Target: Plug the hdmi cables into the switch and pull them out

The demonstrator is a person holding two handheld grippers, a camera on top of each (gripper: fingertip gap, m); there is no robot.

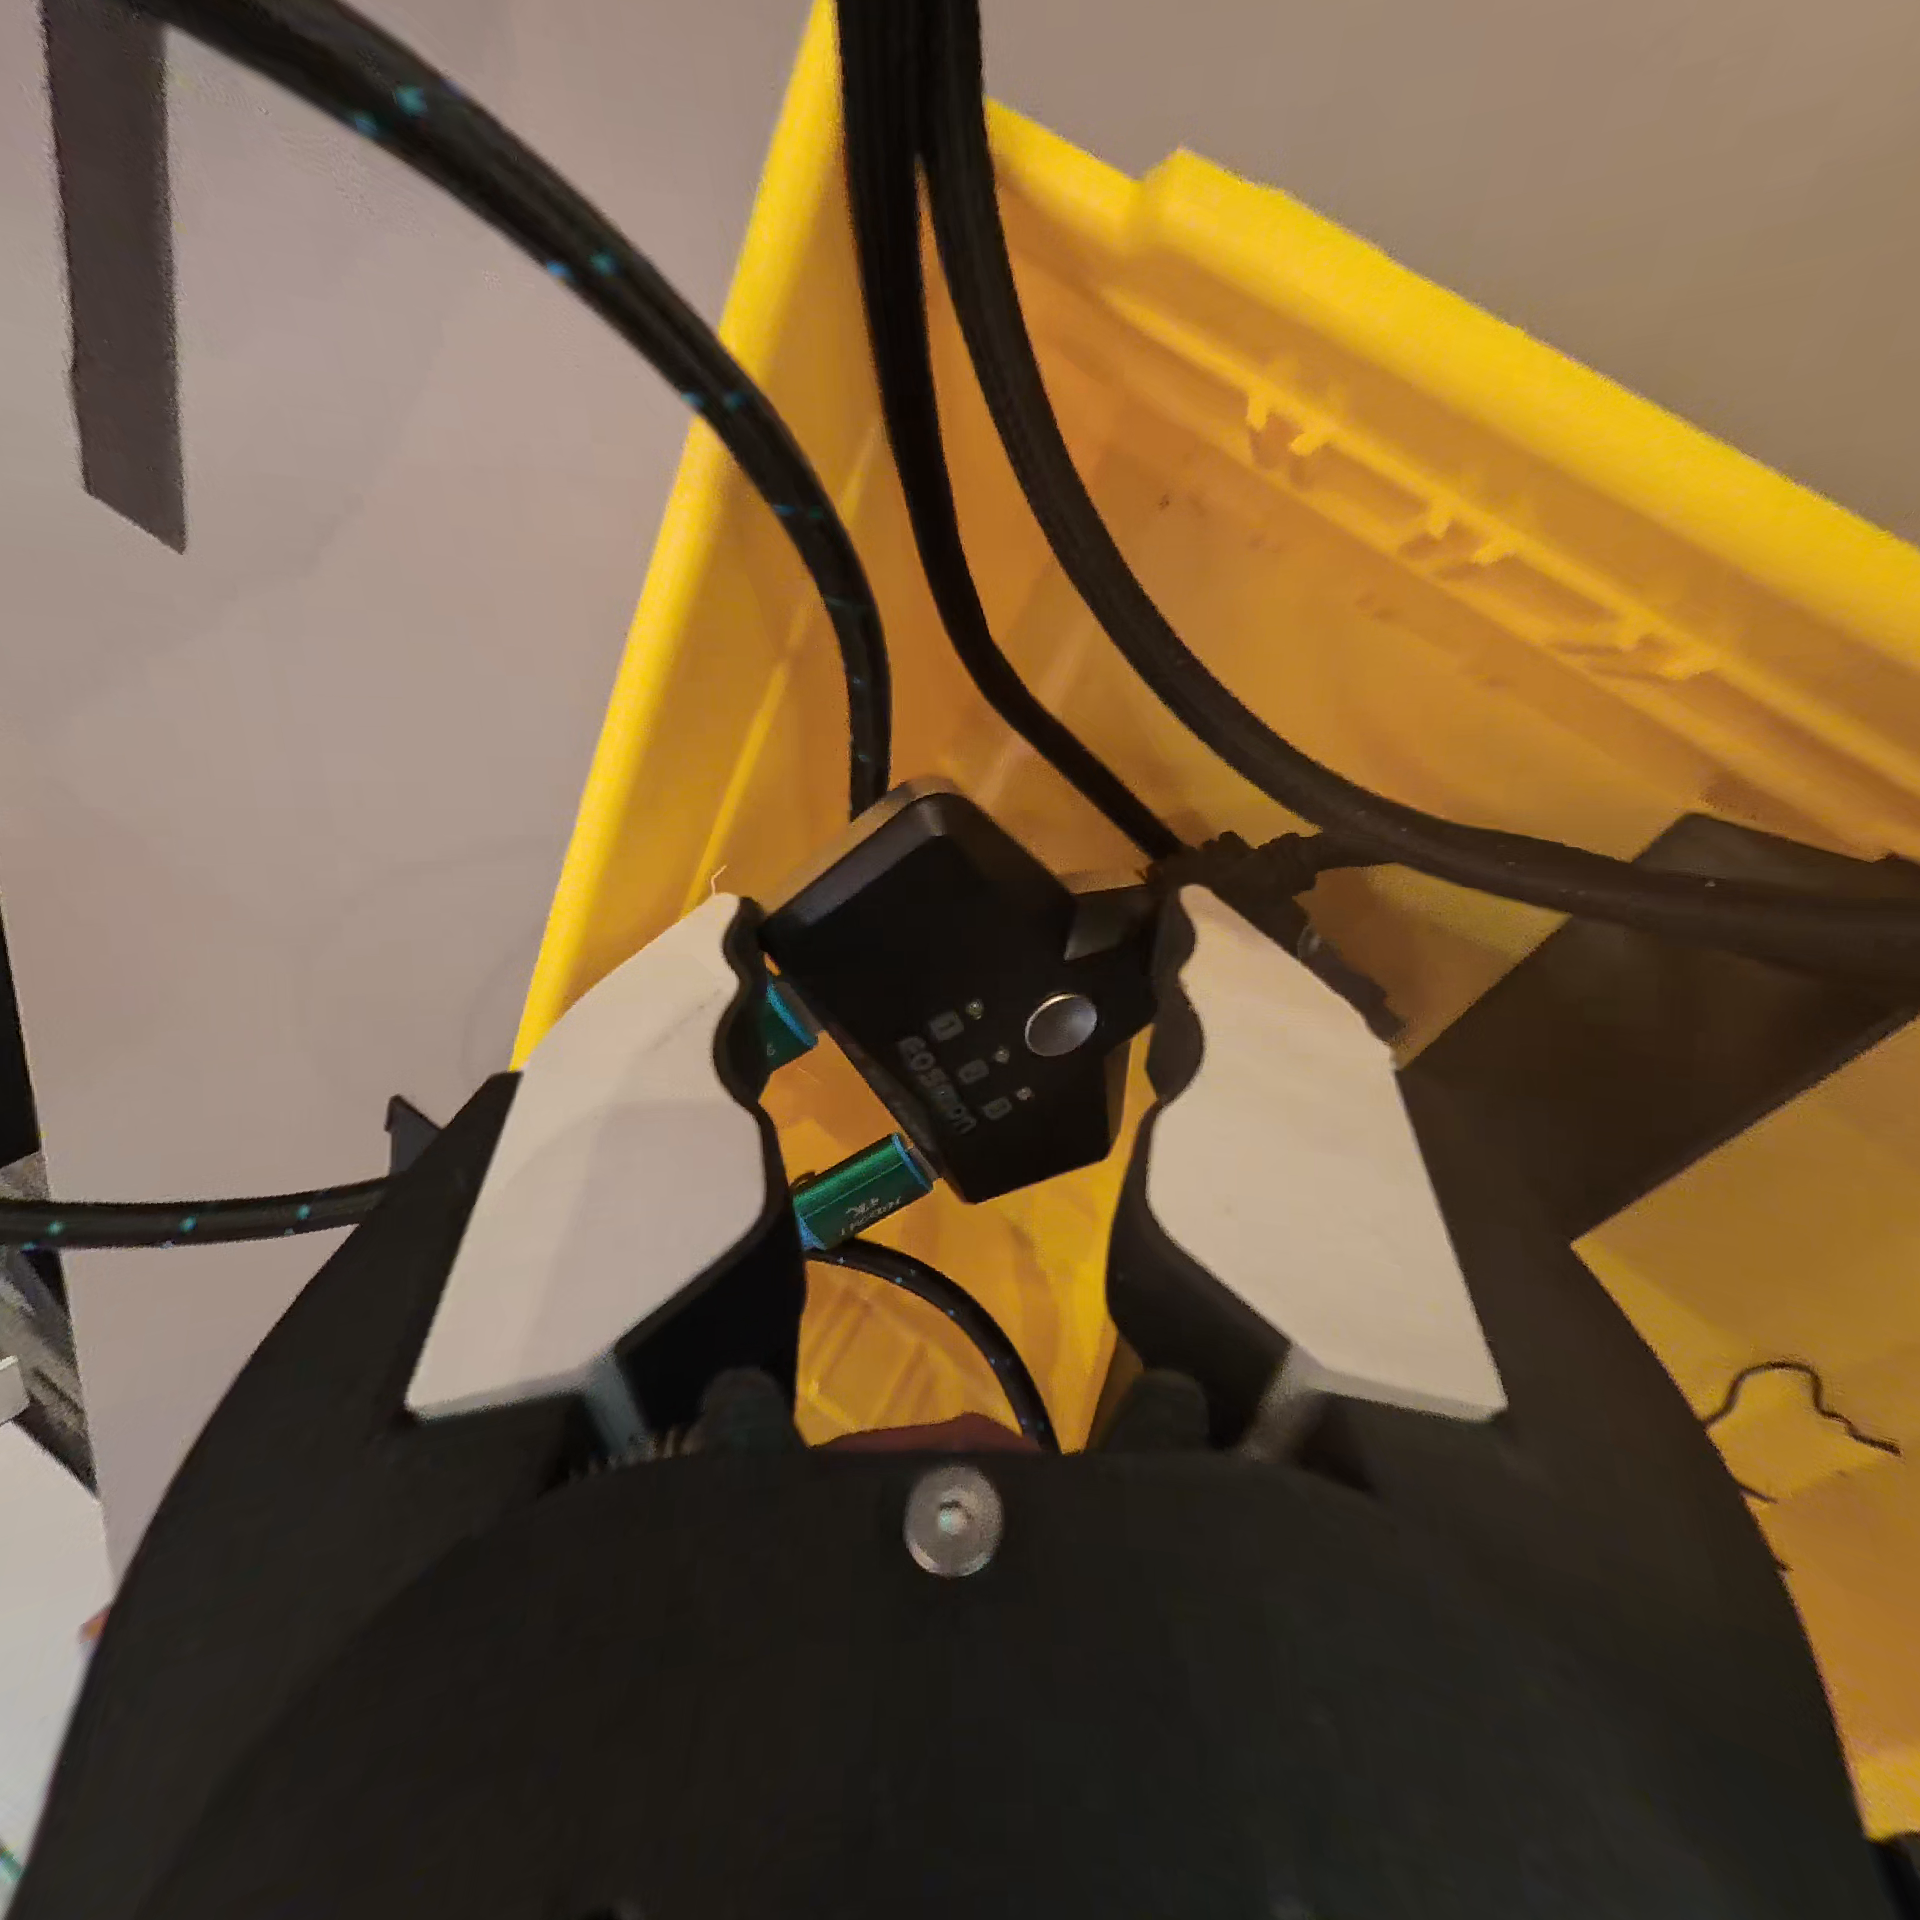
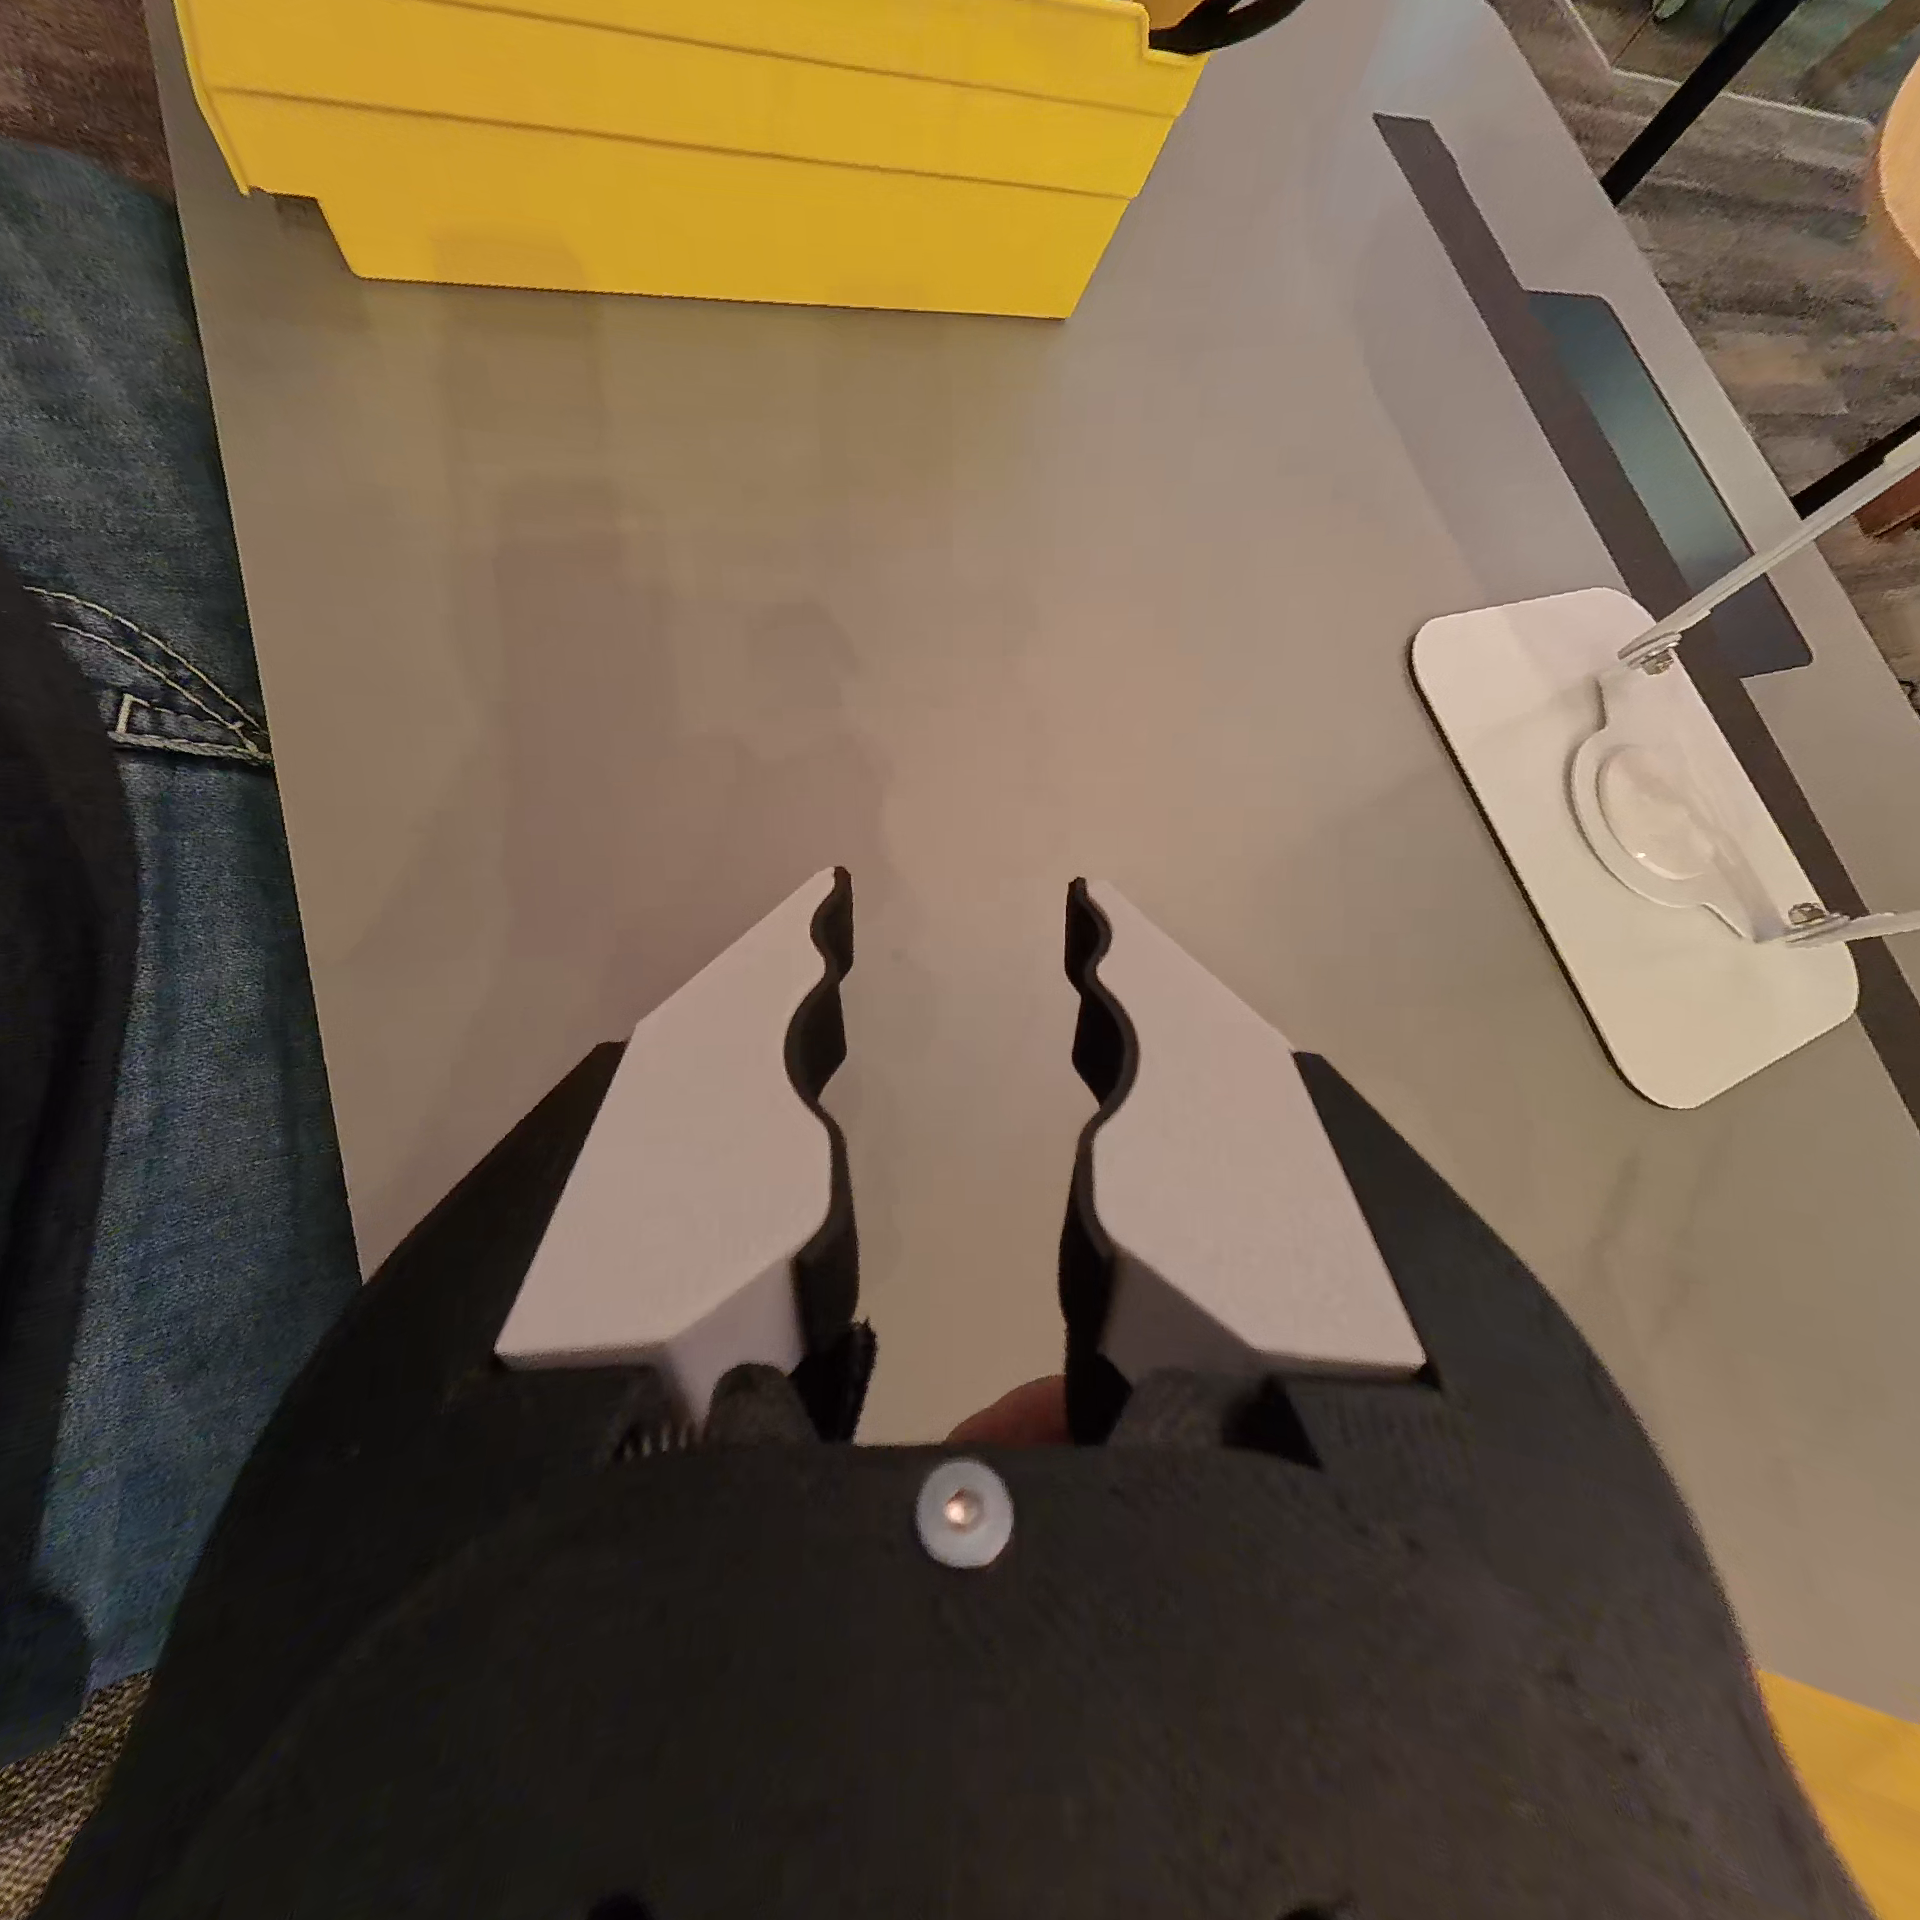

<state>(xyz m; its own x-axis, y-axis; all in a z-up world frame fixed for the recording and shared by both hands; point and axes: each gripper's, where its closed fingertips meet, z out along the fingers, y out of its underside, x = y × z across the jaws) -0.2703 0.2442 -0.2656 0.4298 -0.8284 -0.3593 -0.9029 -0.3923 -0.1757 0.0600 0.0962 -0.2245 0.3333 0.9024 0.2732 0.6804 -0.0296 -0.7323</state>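
Jaws of the left gripper [image 1: 951, 925] clamped the black switch [image 1: 961, 997] above the yellow bin [image 1: 1351, 499], green-plugged cables [image 1: 857, 1205] seated, probably steadying it for unplugging, while the right gripper [image 2: 959, 883] hovered empty and parted over the table [image 2: 935, 540].

The switch [image 1: 951, 997] sits over the bin [image 1: 1351, 582] (cables [image 1: 935, 416] trailing behind), between the left hand-held gripper [image 1: 956, 935] fingers.

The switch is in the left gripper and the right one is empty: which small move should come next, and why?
Probably bring the right gripper to the green plug and close on it. The left gripper grips the switch over the yellow bin, with green plugs seated; the right one is open above the bare table.
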